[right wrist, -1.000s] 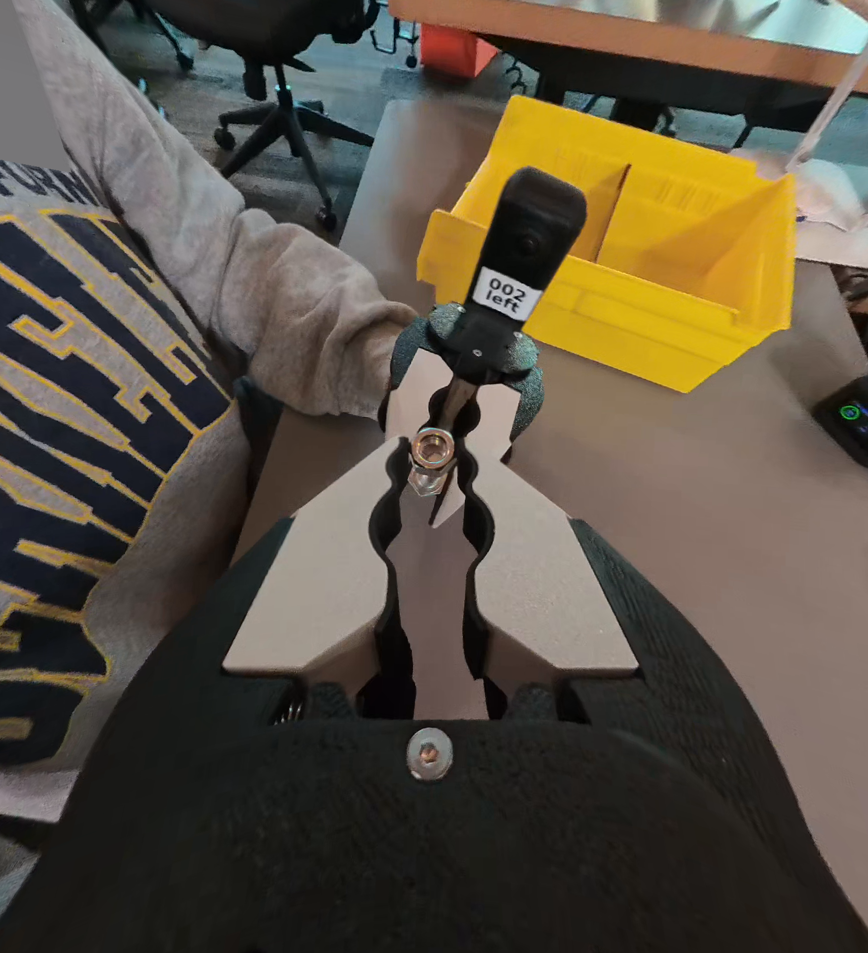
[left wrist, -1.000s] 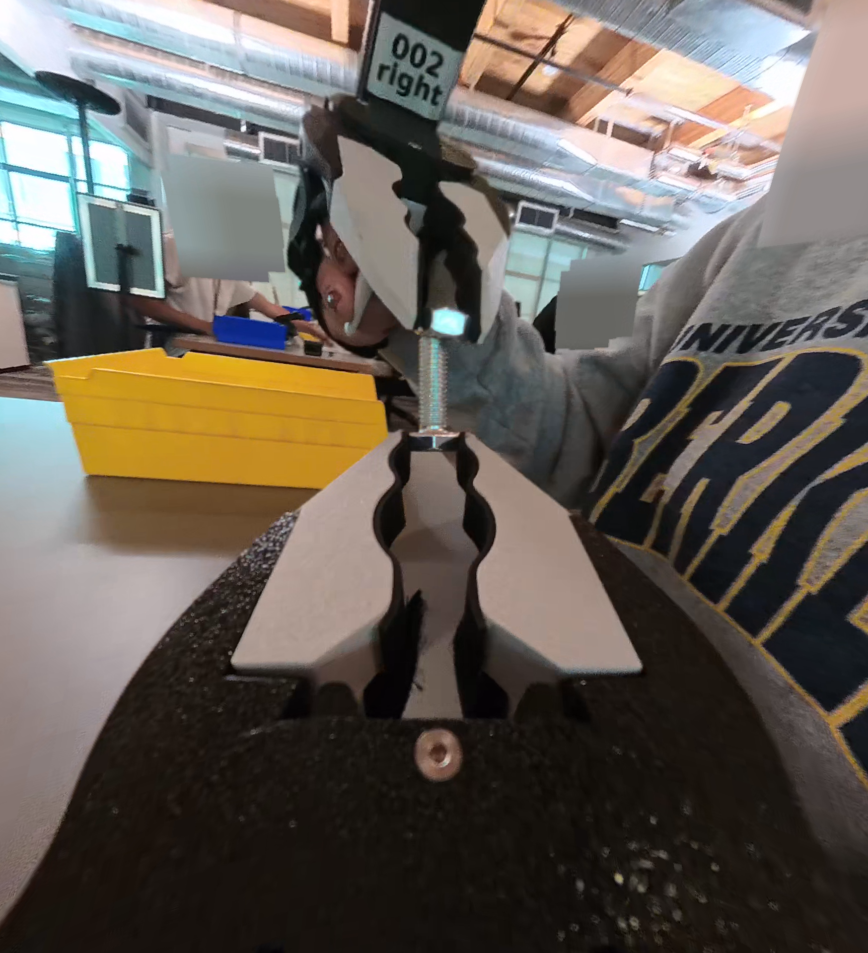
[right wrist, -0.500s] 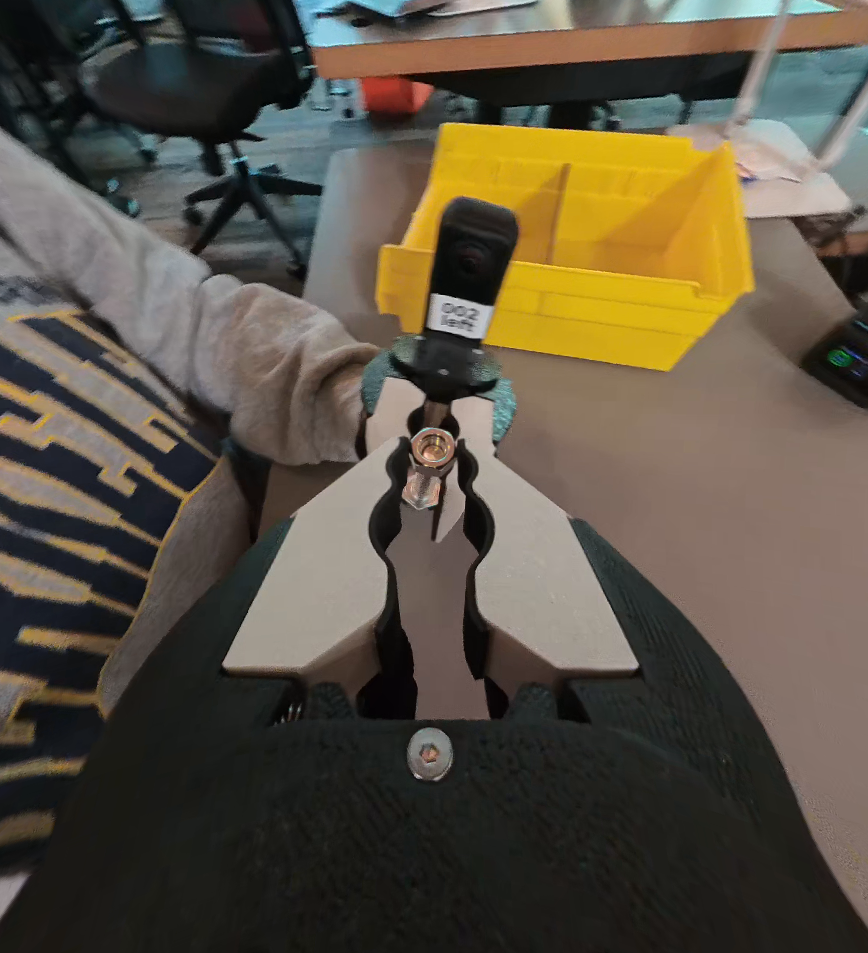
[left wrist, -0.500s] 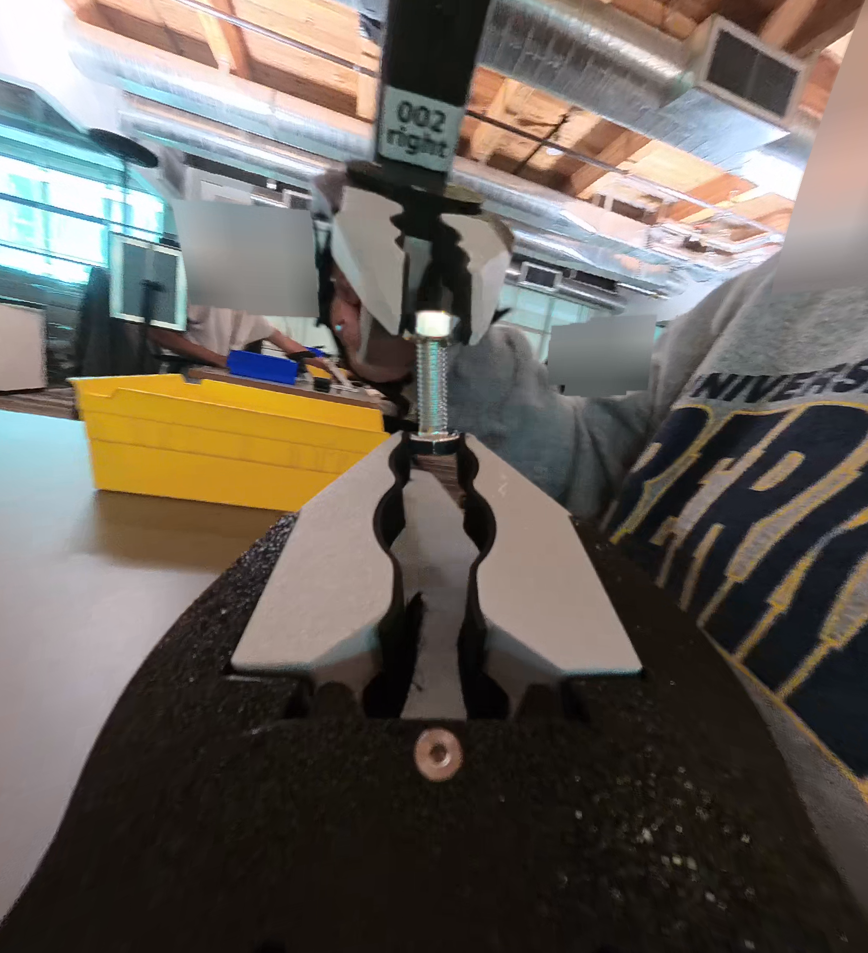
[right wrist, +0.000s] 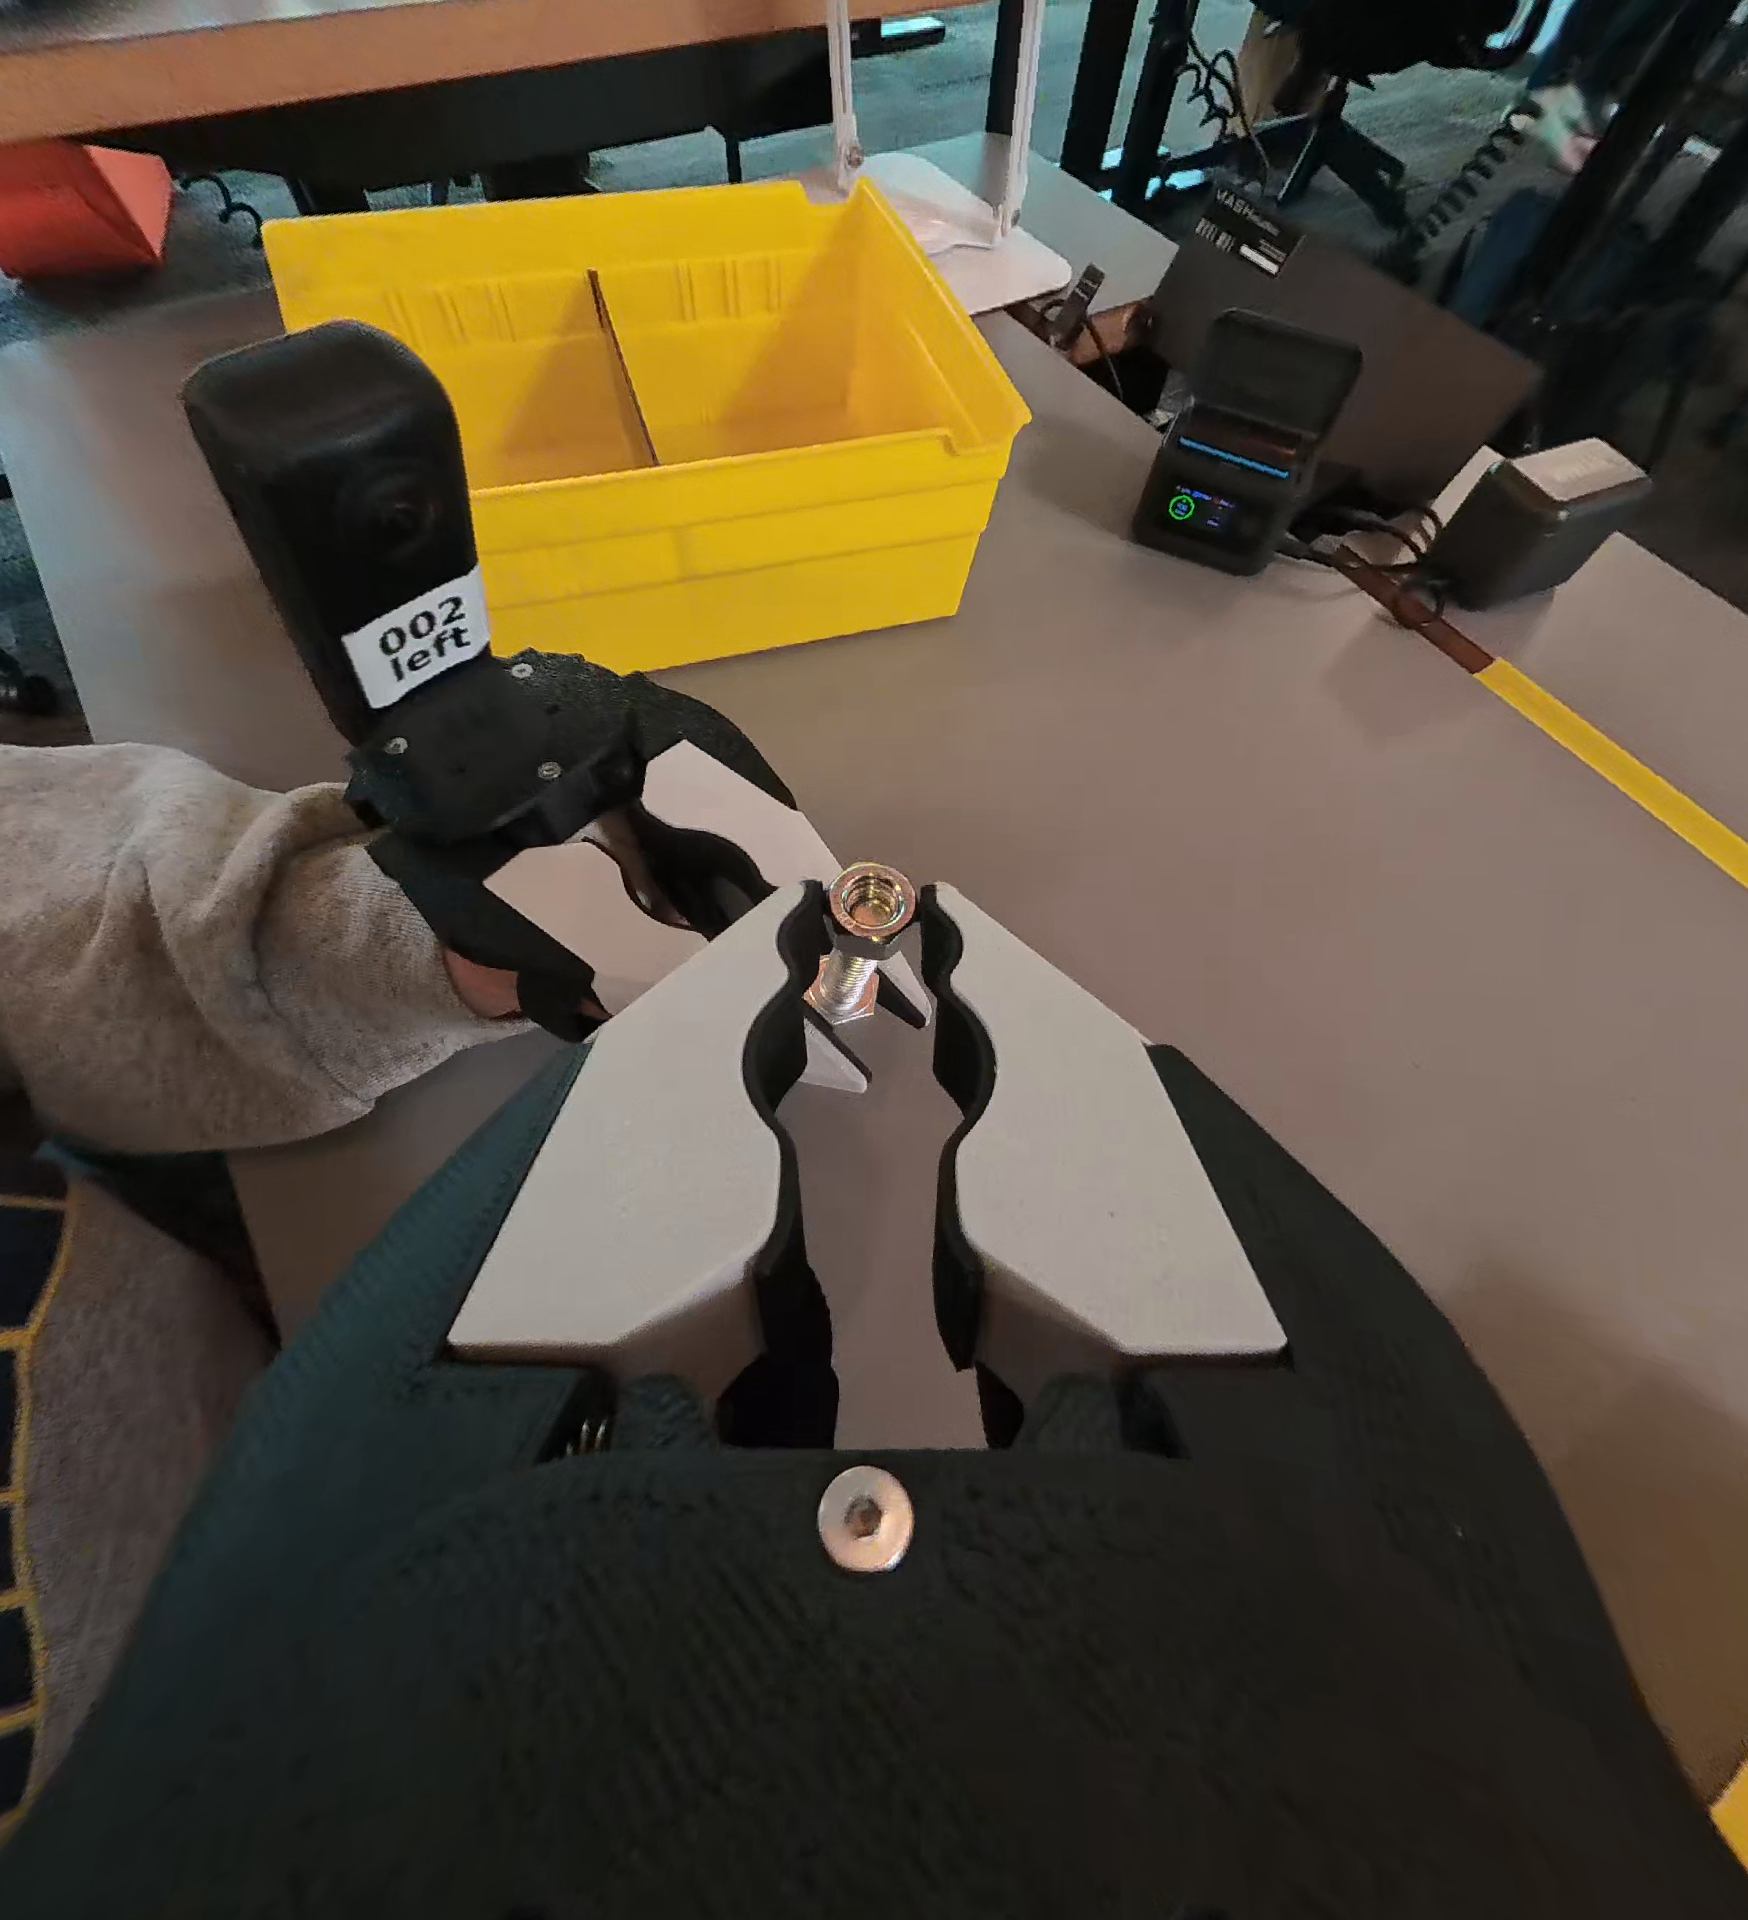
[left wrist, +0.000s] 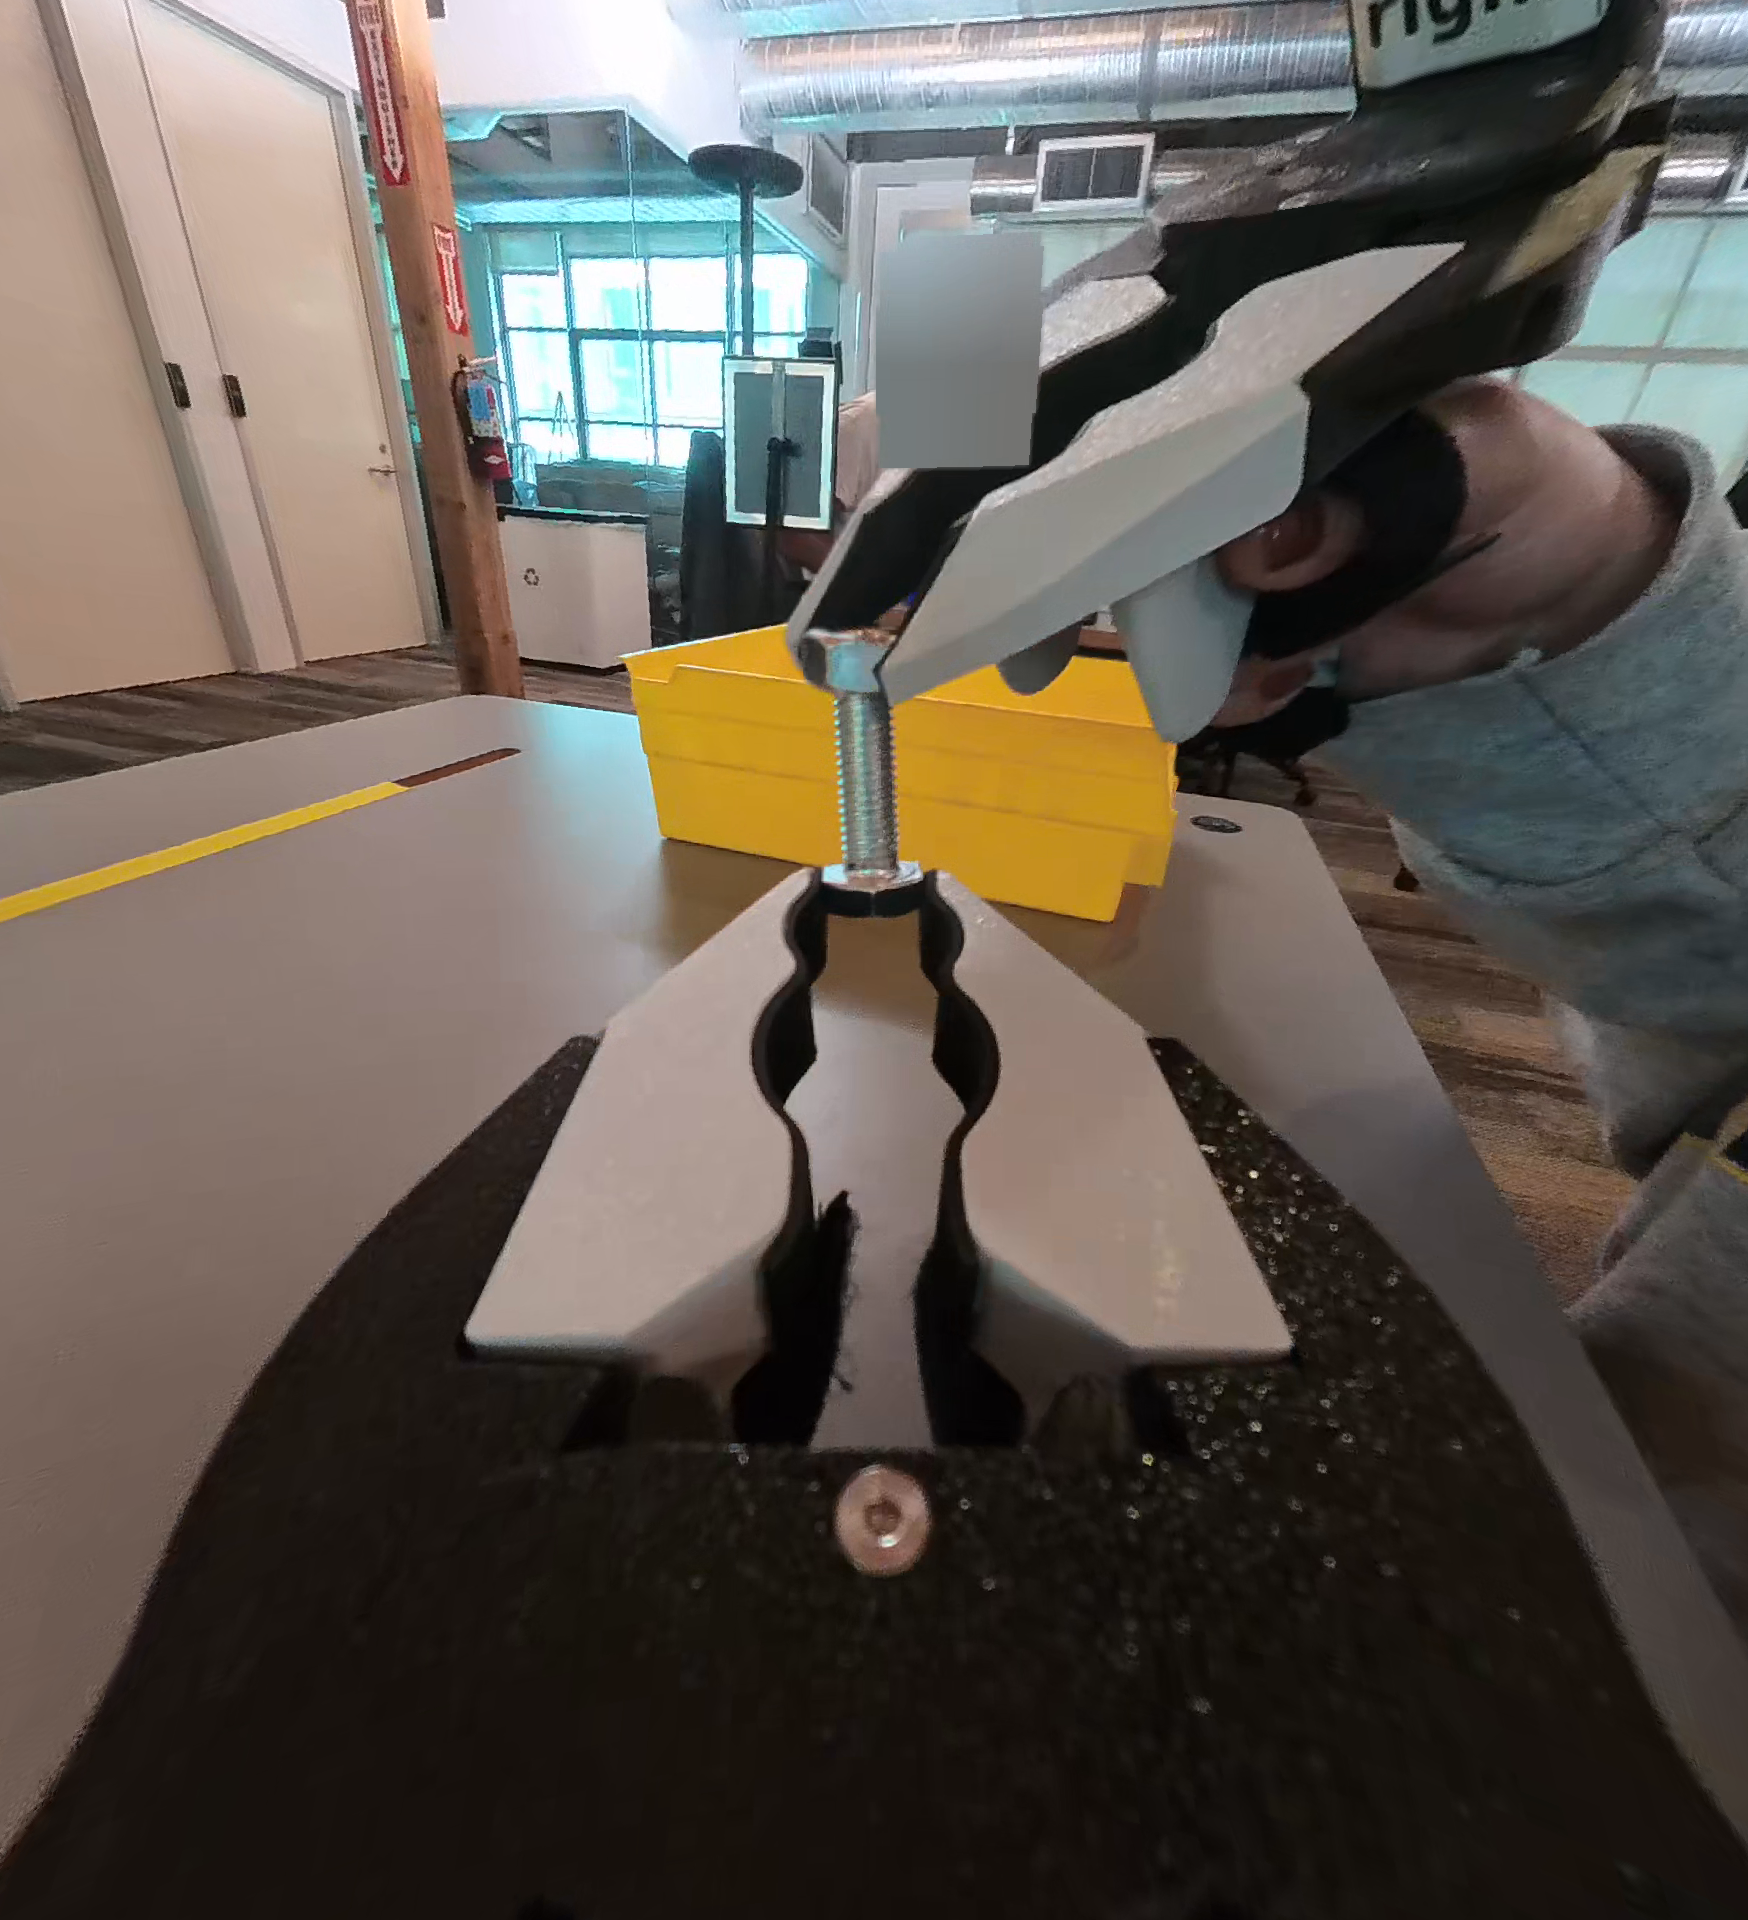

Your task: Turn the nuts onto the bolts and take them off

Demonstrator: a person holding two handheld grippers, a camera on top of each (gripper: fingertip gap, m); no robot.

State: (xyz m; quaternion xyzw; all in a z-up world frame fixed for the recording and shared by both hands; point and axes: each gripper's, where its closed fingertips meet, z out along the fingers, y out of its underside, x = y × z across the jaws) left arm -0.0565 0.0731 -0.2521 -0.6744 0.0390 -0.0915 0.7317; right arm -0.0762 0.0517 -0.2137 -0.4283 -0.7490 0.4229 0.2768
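A silver bolt (left wrist: 866, 790) stands upright between the two grippers, above the grey table (left wrist: 226, 1039). My left gripper (left wrist: 868, 896) is shut on the hex nut (left wrist: 868, 883) at the bolt's lower end. My right gripper (left wrist: 842, 652) comes in from the upper right and is shut on the bolt's hex head. In the right wrist view, my right gripper (right wrist: 870, 916) grips the bolt head (right wrist: 870, 906). The nut (right wrist: 842, 1000) sits lower on the thread, between the tips of the left gripper (right wrist: 865, 1039).
A yellow divided bin (right wrist: 704, 540) stands on the table behind the grippers, also seen in the left wrist view (left wrist: 911, 790). A black device with a lit screen (right wrist: 1234, 468) and a grey adapter (right wrist: 1535, 520) sit at the right. Yellow tape (right wrist: 1659, 800) crosses the table. A grey sleeve (right wrist: 122, 914) is at the left. The left gripper's tips are roughly 4 cm from the right gripper's.
Both grippers have swung round with the bolt and nut still held. The right gripper now reaches in tilted from the upper right instead of from straight above.
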